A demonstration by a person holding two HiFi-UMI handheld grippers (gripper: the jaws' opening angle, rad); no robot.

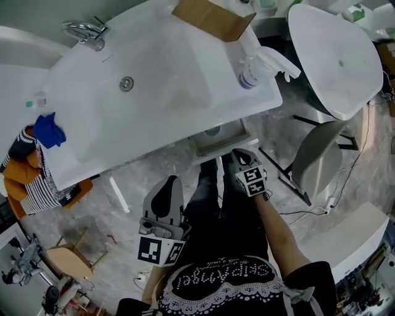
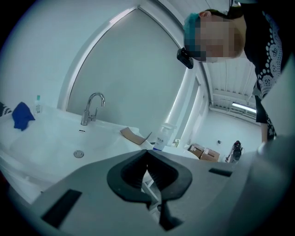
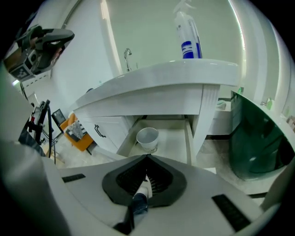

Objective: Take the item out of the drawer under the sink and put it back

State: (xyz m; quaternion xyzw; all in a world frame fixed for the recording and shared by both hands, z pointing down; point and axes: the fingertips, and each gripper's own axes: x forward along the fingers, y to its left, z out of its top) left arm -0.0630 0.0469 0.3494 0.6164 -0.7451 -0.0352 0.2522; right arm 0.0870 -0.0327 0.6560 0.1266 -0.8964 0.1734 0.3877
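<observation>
A white cup (image 3: 147, 138) stands in the open drawer (image 3: 177, 143) under the white sink (image 1: 154, 80). From the head view only a sliver of the cup (image 1: 213, 131) shows below the sink's front edge, in the drawer (image 1: 222, 147). My right gripper (image 1: 237, 155) hovers just in front of the drawer, above the cup, and points down at it. Its jaws (image 3: 147, 157) are shut with nothing between them. My left gripper (image 1: 169, 181) hangs lower left of the drawer and points up over the basin. Its jaws (image 2: 147, 152) meet at the tips and hold nothing.
On the sink stand a spray bottle (image 1: 253, 71) at the right front corner, a cardboard piece (image 1: 210, 17), a faucet (image 1: 86, 32) and a blue cloth (image 1: 48, 131). A large white oval tub (image 1: 336, 55) stands to the right, an orange basket (image 1: 24, 179) to the left.
</observation>
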